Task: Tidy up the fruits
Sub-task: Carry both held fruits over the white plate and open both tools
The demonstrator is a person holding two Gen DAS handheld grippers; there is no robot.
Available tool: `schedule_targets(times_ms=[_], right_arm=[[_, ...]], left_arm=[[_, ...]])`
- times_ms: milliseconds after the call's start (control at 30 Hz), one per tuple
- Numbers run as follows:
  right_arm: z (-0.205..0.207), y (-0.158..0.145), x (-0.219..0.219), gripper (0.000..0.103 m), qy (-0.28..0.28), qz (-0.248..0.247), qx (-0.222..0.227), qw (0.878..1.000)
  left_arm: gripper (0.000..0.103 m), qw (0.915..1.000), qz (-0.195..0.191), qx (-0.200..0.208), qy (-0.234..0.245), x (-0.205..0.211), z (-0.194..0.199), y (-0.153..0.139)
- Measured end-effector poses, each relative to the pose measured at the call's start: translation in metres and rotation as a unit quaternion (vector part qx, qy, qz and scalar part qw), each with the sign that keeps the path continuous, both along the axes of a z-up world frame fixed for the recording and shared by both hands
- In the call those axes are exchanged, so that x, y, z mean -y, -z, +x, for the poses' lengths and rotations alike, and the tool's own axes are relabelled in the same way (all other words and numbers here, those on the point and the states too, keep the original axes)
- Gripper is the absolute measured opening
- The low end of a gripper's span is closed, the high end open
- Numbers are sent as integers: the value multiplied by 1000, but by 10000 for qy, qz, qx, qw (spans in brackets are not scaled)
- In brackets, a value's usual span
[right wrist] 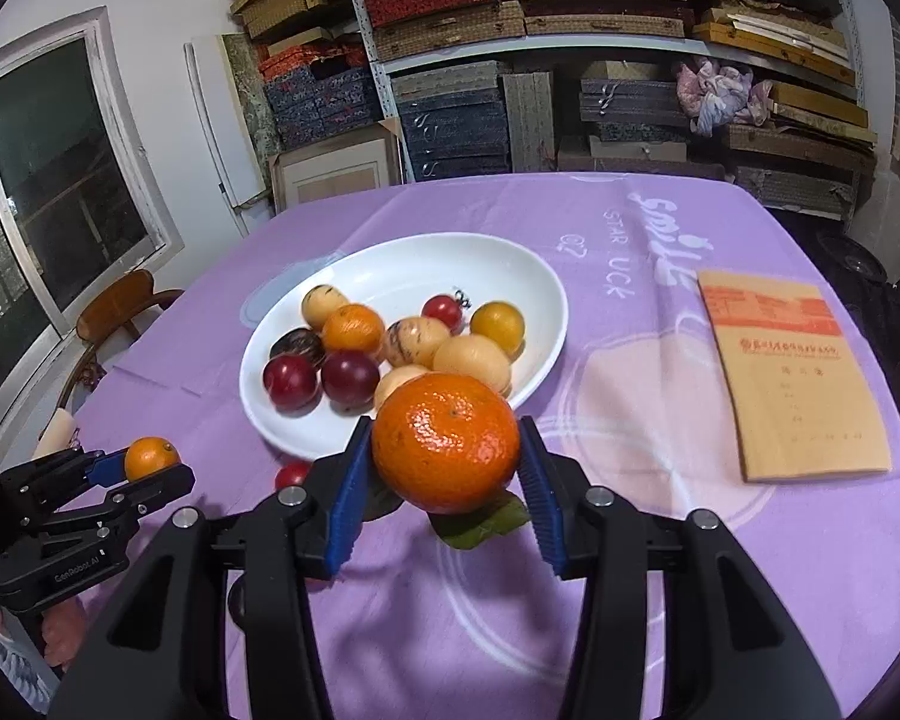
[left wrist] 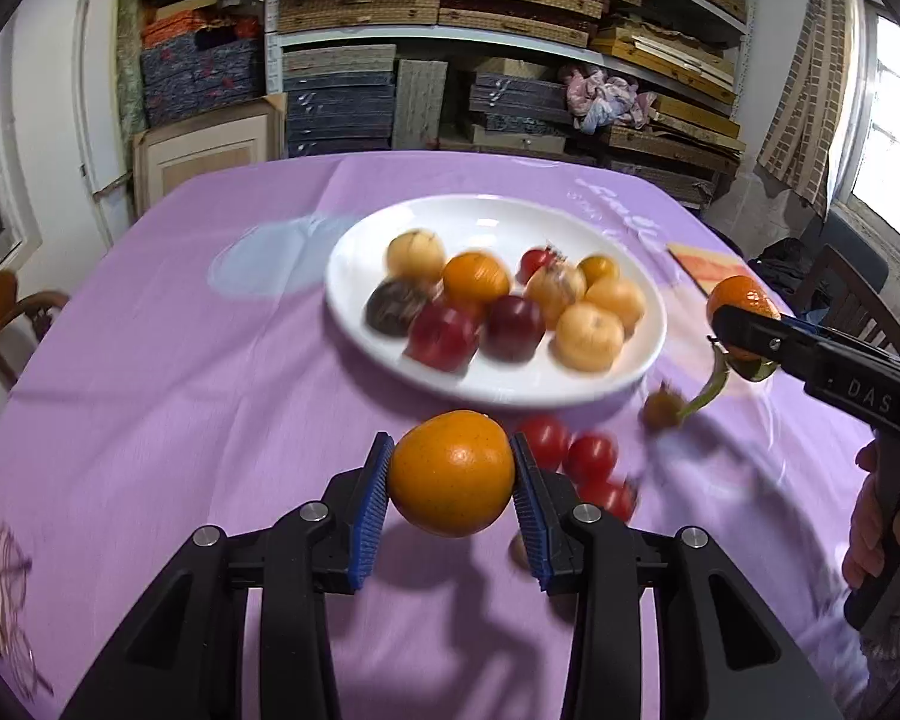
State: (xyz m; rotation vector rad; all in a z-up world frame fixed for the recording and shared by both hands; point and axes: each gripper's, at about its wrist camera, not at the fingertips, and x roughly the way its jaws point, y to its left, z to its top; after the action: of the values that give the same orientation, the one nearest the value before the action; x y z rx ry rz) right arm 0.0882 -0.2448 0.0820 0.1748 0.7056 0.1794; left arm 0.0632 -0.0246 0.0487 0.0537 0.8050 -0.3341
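Fruits on white plate (right wrist: 534,312), 2 grippers angled down, each clamping an orange

Smooth yellow-orange round fruit (left wrist: 452,473) is clamped betw. blue ribbed pads, lifted above purple cloth, w/ its shadow below. Dimpled bright-orange mandarin (right wrist: 446,441) w/ green leaf (right wrist: 480,525) under it is likewise pinched & held up. White oval ceramic plate (right wrist: 402,264) sits mid-table holding approx. ten fruits: pale yellow-tan round ones, dark red plums, an orange one, a small red tomato. Three small red cherry tomatoes (left wrist: 582,462) lie loose on the cloth just beside the plate's near rim.
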Motion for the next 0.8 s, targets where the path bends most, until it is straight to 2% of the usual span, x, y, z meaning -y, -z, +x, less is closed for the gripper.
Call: schedule_targets(times_ms=[100,267,467,567,633,800], right_arm=[[32,-6,6,46,73,54,-85,9999],[100,-3,4,46,127,159,-327,9993],[159,18,-9,46,77,104,-701,9975],[160,21,-8,49,179,110,-616,9979],[148,16,-2,58,253,188,-472,9984],[89,-3,15,70,351,239,-79,9991]], left_arm=[[39,9997,-177,-117,107,22,27,-2],[39,9993,-129,-293,185,52,60,12],[41,9986,-102,-487,190,59,81,28],[53,9986,-182,-465,190,55,83,27],[57,9987,-205,-421,202,52,80,24],[59,9991,-241,-338,86,32,59,11]])
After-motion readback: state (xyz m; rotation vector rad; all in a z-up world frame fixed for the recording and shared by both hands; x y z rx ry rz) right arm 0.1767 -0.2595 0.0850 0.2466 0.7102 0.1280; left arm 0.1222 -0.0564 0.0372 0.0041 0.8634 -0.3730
